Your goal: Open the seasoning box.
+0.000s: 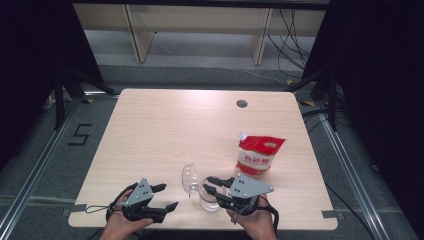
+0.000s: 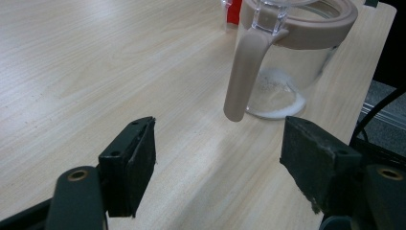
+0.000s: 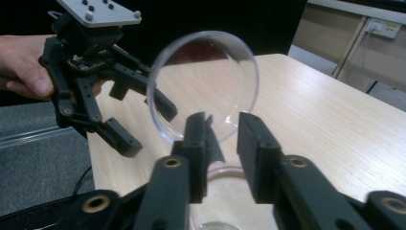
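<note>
Right now the jug (image 1: 209,196) sits near my edge of the table (image 1: 165,125), its clear lid (image 3: 203,86) flipped up. My right gripper (image 3: 221,143) straddles the hinge — jaws parted, pads not pressing it. My left gripper (image 1: 162,196) hangs released just beside the jug — nothing between its jaws.

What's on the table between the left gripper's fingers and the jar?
Nothing: in the left gripper view, bare table runs from the left gripper to the jar.

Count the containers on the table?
2: a clear jar with its lid flipped up, at the near edge between the grippers, and a red-and-white pouch farther back on the right.
</note>
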`<state>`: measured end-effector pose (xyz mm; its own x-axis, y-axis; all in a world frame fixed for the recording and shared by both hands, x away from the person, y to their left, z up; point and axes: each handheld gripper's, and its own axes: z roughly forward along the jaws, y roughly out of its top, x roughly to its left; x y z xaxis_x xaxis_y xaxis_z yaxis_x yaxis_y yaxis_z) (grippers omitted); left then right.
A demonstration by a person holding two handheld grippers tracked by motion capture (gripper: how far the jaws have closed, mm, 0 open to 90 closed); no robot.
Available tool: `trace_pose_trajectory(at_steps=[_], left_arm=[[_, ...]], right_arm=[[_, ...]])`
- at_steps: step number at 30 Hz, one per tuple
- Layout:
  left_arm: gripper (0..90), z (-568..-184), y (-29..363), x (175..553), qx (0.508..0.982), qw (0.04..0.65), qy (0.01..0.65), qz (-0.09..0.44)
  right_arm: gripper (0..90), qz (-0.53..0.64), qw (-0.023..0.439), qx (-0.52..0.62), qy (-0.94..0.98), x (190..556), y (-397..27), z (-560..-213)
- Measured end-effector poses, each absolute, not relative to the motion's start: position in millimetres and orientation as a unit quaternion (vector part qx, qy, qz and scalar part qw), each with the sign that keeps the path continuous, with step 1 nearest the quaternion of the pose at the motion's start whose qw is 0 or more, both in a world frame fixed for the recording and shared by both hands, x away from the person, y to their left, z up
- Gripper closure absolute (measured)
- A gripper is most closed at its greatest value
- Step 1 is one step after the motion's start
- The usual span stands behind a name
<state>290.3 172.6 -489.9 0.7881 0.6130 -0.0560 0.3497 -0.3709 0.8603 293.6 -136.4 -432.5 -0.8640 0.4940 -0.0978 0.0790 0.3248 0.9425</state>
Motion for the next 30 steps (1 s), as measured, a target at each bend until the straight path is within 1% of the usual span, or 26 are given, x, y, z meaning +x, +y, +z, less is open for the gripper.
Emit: trace_pose_trajectory(at_steps=[2,3,4,5,7,9,11,13,14,15,16,17,18,19,22,24,26,27,29,30], left_arm=[[26.5,-490.5,171.0,289.9,0.808,0.490,0.300,0.132],[26.5,-490.2,171.4,290.0,0.810,0.486,0.301,0.132],[26.5,-490.7,171.4,290.4,0.809,0.488,0.301,0.130],[26.7,-491.2,171.2,290.5,0.808,0.488,0.302,0.129],[26.8,-491.8,170.7,290.3,0.806,0.489,0.308,0.128],[26.7,-491.6,172.0,291.1,0.809,0.485,0.305,0.131],[25.7,-491.7,171.7,290.6,0.804,0.489,0.312,0.129],[23.9,-491.3,172.8,290.9,0.806,0.486,0.313,0.129],[23.0,-490.7,173.9,292.1,0.810,0.483,0.305,0.133],[22.2,-490.8,173.8,292.6,0.807,0.486,0.307,0.134],[21.1,-491.4,172.8,292.0,0.800,0.489,0.322,0.130],[18.8,-490.9,173.3,292.8,0.802,0.487,0.319,0.134],[16.9,-490.8,173.6,293.2,0.803,0.484,0.319,0.136],[16.7,-490.7,173.3,292.5,0.802,0.483,0.324,0.135],[16.7,-491.3,171.9,292.4,0.800,0.489,0.322,0.130],[16.5,-490.6,172.1,291.9,0.802,0.487,0.319,0.132],[16.3,-490.8,172.0,291.6,0.802,0.488,0.319,0.130],[16.3,-491.0,172.0,291.6,0.802,0.489,0.319,0.130],[16.2,-491.1,172.4,291.7,0.806,0.483,0.316,0.131],[16.2,-491.4,171.3,290.5,0.804,0.485,0.319,0.130]], right_arm=[[68.4,0.551,0.184,0.186,0.792,295.1,-144.1,-432.6],[66.9,0.555,0.183,0.190,0.789,295.3,-147.8,-432.9],[65.0,0.560,0.196,0.186,0.783,297.2,-151.3,-433.1],[63.0,0.561,0.183,0.196,0.784,296.4,-154.4,-433.4],[60.7,0.561,0.187,0.201,0.781,297.4,-160.0,-434.1],[57.1,0.561,0.180,0.210,0.780,297.2,-164.7,-434.8],[53.5,0.564,0.183,0.214,0.777,299.1,-169.7,-436.6],[52.2,0.563,0.185,0.215,0.776,301.7,-176.9,-437.8],[50.4,0.564,0.179,0.225,0.774,301.0,-178.4,-438.7],[49.3,0.563,0.186,0.222,0.774,302.8,-181.6,-439.2],[48.9,0.569,0.178,0.220,0.772,303.9,-183.3,-440.9],[48.1,0.564,0.194,0.226,0.770,304.1,-186.3,-442.1],[47.6,0.560,0.186,0.234,0.773,303.6,-190.2,-443.8],[47.6,0.556,0.181,0.240,0.775,302.9,-192.9,-444.7],[45.7,0.553,0.191,0.238,0.775,304.3,-201.7,-449.7],[44.4,0.552,0.177,0.248,0.776,303.1,-206.7,-452.7],[43.6,0.549,0.191,0.262,0.770,301.0,-212.7,-454.9],[43.4,0.546,0.185,0.271,0.771,298.7,-215.4,-456.0],[43.1,0.545,0.199,0.263,0.771,299.5,-220.2,-457.5],[43.1,0.549,0.192,0.266,0.769,298.8,-221.9,-458.4]])
